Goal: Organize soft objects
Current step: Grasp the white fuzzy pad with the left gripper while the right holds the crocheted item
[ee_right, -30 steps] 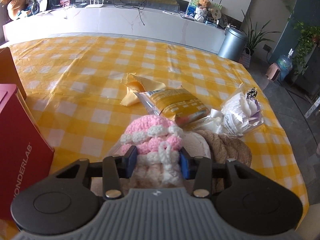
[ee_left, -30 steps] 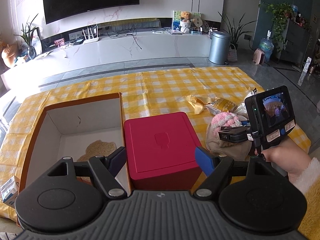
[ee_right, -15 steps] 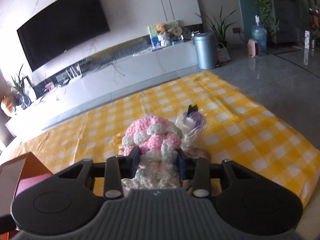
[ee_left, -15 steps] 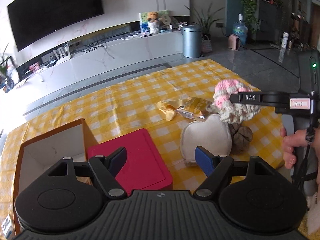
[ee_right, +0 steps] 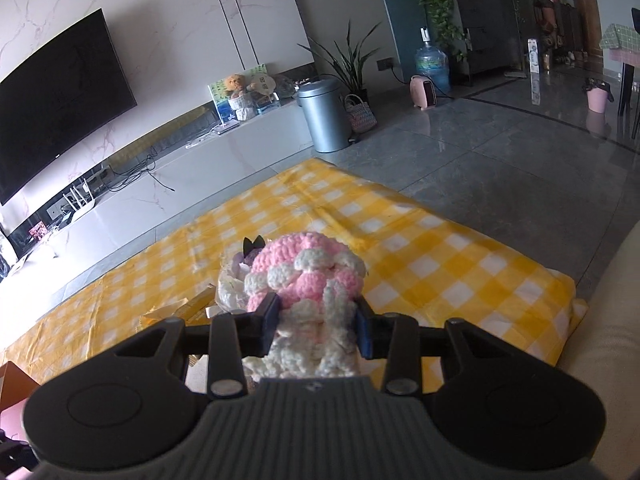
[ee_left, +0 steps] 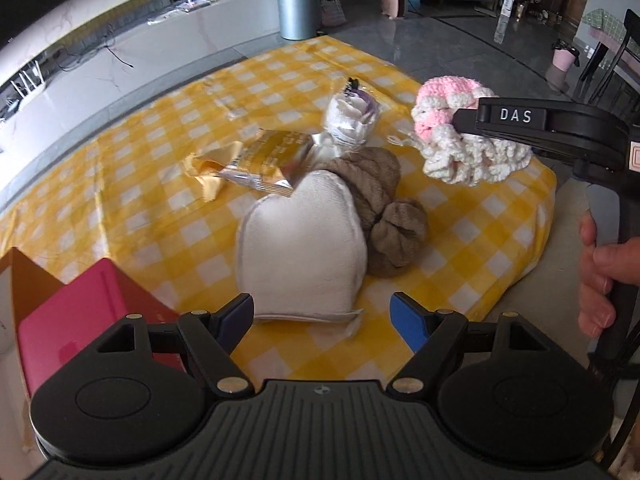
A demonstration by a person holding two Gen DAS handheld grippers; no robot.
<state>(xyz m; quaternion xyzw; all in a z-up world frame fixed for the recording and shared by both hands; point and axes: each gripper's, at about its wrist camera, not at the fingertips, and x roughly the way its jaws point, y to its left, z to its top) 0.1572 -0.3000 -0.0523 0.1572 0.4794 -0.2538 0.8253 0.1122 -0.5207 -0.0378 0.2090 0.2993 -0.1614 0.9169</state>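
Observation:
A pink and white crochet piece [ee_right: 308, 280] hangs in the air above the yellow checked cloth [ee_right: 440, 264], with my right gripper [ee_right: 318, 328] shut on it; in the left wrist view the crochet piece [ee_left: 460, 140] shows at the right, pinched by that gripper [ee_left: 464, 120]. My left gripper [ee_left: 322, 318] stands open, its fingers either side of the near end of a white heart-shaped cushion [ee_left: 304, 248]. A brown towel roll [ee_left: 384, 200] lies against the cushion. A wrapped white flower packet [ee_left: 352, 120] and a gold snack packet [ee_left: 268, 164] lie behind.
A red box [ee_left: 88, 312] stands at the near left, with the brown wall of a cardboard box [ee_left: 24, 276] beside it. The cloth [ee_left: 500, 232] ends at the right, over grey floor. A person's hand [ee_left: 600, 280] grips the right tool's handle. A grey bin [ee_right: 324, 116] stands far behind.
The right gripper has lifted the crochet piece off the pile and rolled. My left gripper has swung right from the boxes and sunk toward the white cushion.

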